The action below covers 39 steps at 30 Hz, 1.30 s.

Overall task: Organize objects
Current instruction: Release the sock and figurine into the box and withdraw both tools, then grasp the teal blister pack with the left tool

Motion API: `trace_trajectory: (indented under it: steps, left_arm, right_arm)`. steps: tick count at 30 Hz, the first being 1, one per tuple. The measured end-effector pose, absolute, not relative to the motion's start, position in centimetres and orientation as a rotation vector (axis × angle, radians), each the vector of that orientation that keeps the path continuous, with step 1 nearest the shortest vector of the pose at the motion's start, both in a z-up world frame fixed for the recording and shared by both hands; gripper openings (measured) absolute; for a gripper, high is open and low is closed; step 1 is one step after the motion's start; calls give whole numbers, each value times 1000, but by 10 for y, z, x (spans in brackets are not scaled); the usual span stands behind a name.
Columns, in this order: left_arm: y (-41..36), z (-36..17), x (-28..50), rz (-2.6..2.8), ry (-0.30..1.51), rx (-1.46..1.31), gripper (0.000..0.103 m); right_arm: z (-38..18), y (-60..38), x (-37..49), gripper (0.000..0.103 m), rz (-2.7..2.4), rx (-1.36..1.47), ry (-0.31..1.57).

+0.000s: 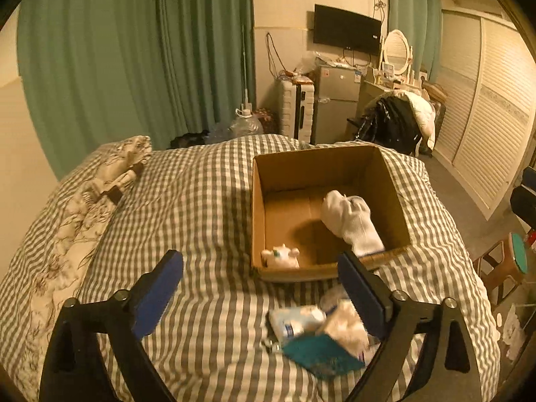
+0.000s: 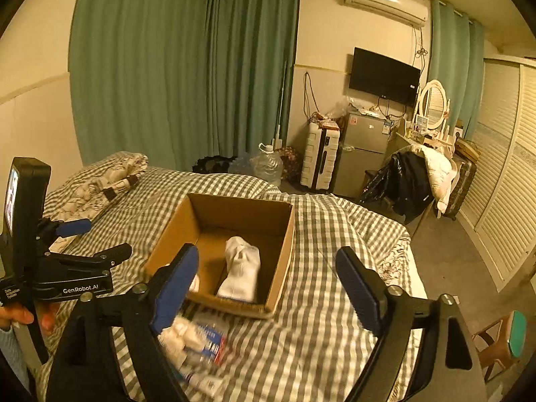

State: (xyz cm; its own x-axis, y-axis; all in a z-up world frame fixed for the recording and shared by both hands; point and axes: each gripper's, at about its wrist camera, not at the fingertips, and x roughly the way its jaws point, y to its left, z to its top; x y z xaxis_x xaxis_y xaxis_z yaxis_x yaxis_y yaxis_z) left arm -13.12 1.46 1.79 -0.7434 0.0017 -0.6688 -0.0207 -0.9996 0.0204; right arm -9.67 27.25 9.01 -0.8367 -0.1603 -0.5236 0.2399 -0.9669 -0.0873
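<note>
An open cardboard box (image 1: 258, 207) (image 2: 284, 244) sits on the checked bed. Inside it lie a white sock bundle (image 1: 351, 224) (image 2: 241, 268) and a small white toy (image 1: 281, 258). A heap of loose items lies on the bed in front of the box: white packets (image 1: 294, 318) (image 2: 201, 338), a tissue-like bundle (image 1: 345, 325) and a teal cloth (image 1: 321, 351). My left gripper (image 1: 261, 288) is open and empty, above the bed just left of the heap. My right gripper (image 2: 268, 288) is open and empty, above the box's near right corner. The left gripper also shows in the right wrist view (image 2: 90, 244).
The checked duvet (image 1: 201, 207) covers the bed, with a floral pillow (image 1: 127, 157) at the far left. Beyond the bed stand green curtains (image 1: 134, 50), a suitcase (image 1: 298, 110), a small fridge (image 1: 335, 100) and a chair with coats (image 1: 398, 120). A stool (image 1: 506, 264) stands right of the bed.
</note>
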Motion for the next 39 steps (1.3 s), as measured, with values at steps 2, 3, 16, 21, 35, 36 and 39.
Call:
trace_trajectory:
  steps: [2,3,16,21,35,36,39]
  left_arm:
    - [18,13,-115,2921,18,-1135,100]
    - [18,9,-112,2918,5,-1147,100]
    - [43,-96,-96,2877,-55,-1405,100]
    - [52,-123,-106,2770,-107,-1475,100]
    - [60,-150,-125,2645,-164,-1520,84]
    - [59,-150,-124,2633,-175,-1522,79]
    - [56,-148,-118,2607,-214,-1522,66]
  right_arm:
    - [90,273,-79,90,-2817,778,229]
    - [88,273,-72,91,-2818,780,231]
    - [-19,274,-55,93,-2787,1032,190]
    - [-42,279,-68,93,-2788,1094,165]
    - [-69,280,-79,93,-2752,1177,118]
    - [-68,280,-78,93,-2753,1176,120]
    - [-66,278,-73,93,-2758,1170,133]
